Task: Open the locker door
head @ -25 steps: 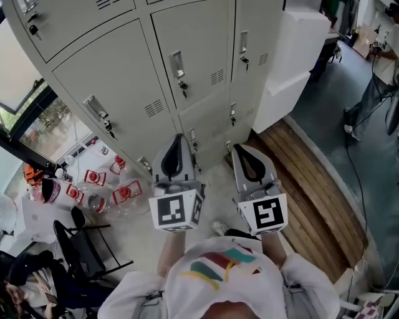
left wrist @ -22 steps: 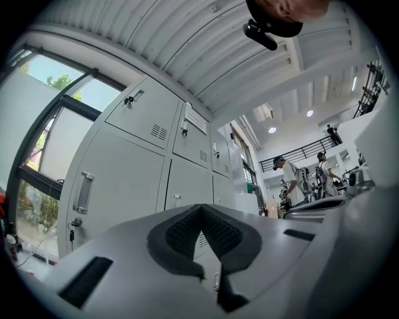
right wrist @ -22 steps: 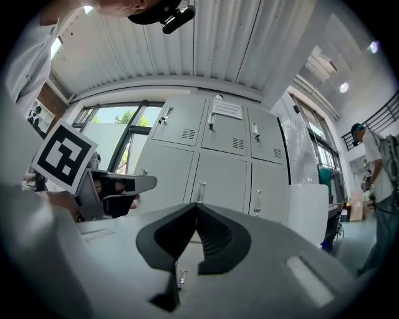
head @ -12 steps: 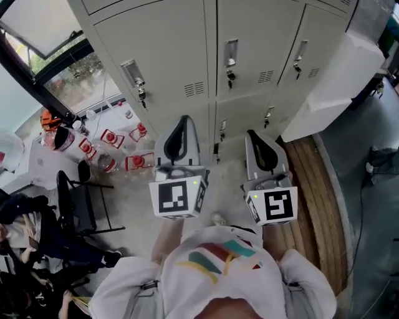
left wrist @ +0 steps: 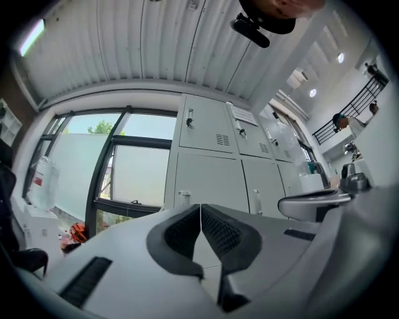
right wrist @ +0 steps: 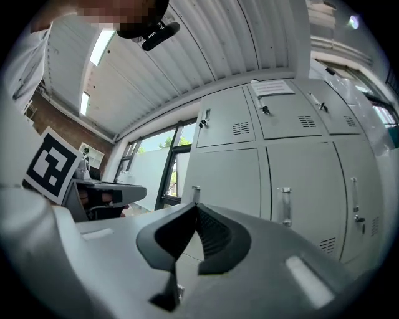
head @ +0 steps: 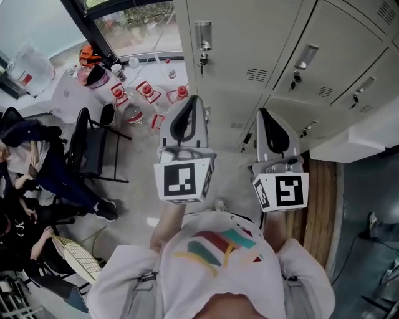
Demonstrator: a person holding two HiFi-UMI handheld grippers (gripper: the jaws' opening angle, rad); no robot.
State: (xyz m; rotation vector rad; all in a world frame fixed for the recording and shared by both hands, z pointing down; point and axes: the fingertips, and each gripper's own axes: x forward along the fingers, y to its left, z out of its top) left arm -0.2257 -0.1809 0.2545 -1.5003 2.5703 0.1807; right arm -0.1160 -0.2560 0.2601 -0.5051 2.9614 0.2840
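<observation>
A bank of grey lockers (head: pixel 268 37) fills the upper right of the head view, all doors closed. The nearest door has a recessed handle (head: pixel 202 32) with a key (head: pixel 201 60) hanging under it. My left gripper (head: pixel 194 99) is shut and empty, held short of the lockers, below that handle. My right gripper (head: pixel 264 113) is beside it, also shut and empty, touching nothing. In the left gripper view the jaws (left wrist: pixel 200 207) meet in front of the closed doors (left wrist: pixel 209 177). From the right gripper (right wrist: pixel 195 205), a door (right wrist: pixel 227 171) and a bar handle (right wrist: pixel 285 205) show ahead.
Left of the lockers, water bottles with red caps (head: pixel 146 93) stand on the floor under a window (head: pixel 134 12). A black chair (head: pixel 93 143) and seated people (head: pixel 25 168) are at far left. A wooden floor strip (head: pixel 319 187) and a white panel (head: pixel 368 134) lie right.
The head view has swung left: the lockers slid toward the upper right, and the chair, bottles and people came further into view. Both grippers stay shut, side by side before the body.
</observation>
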